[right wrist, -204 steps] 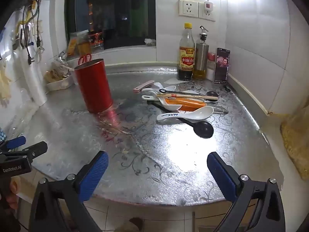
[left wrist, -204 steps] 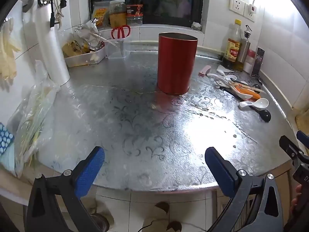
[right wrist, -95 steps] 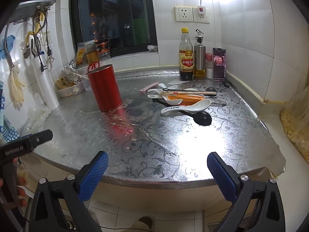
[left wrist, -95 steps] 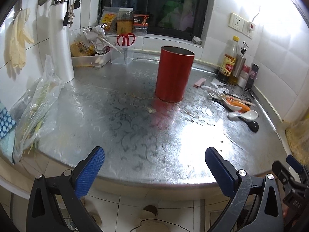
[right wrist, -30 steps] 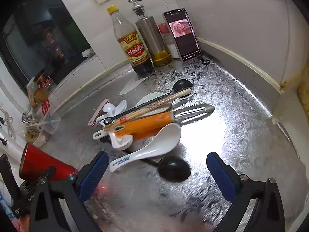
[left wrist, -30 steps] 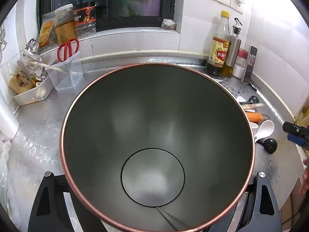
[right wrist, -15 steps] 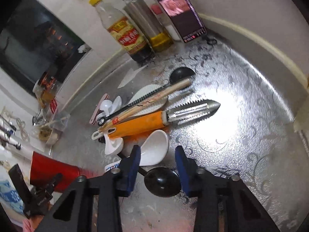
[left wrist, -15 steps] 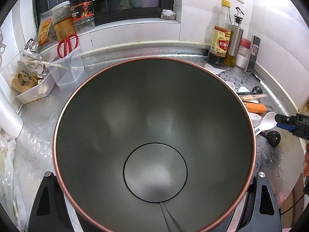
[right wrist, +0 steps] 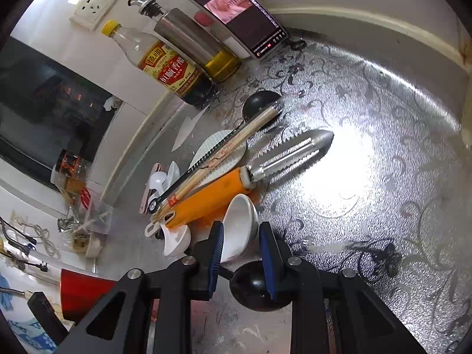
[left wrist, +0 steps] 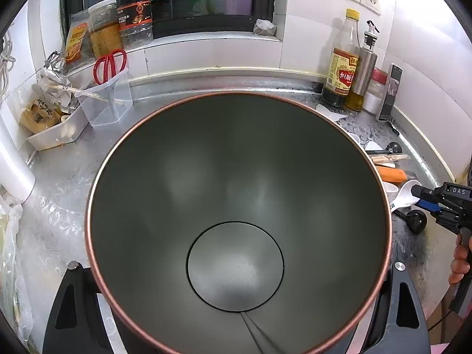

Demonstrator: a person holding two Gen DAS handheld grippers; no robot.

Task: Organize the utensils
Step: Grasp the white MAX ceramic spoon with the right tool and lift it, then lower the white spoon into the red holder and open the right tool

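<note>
My left gripper point(left wrist: 236, 318) is shut on the red canister point(left wrist: 236, 206). That view looks straight into its empty dark interior, which hides the fingers. On the silver counter point(right wrist: 368, 177) lies a pile of utensils: an orange-handled peeler point(right wrist: 212, 197), chopsticks point(right wrist: 227, 150), a black scoop point(right wrist: 256, 289) and small white spoons point(right wrist: 177, 236). My right gripper point(right wrist: 240, 247) is low over the pile with its jaws closing. The bowl of the white spoon point(right wrist: 239, 221) sits between the blue pads point(right wrist: 215, 247), which meet its rim on both sides.
A vinegar bottle point(right wrist: 168, 67), a steel oil dispenser point(right wrist: 188, 38) and a phone point(right wrist: 239, 11) stand against the tiled wall behind the pile. A clear tub with red scissors point(left wrist: 109, 94) and a white tray point(left wrist: 53, 138) sit at the back left. A person's hand point(left wrist: 460, 262) shows at right.
My right gripper sank onto the utensil pile, rolled, and its jaws narrowed from wide open to the white spoon's bowl. My left gripper kept still with the canister.
</note>
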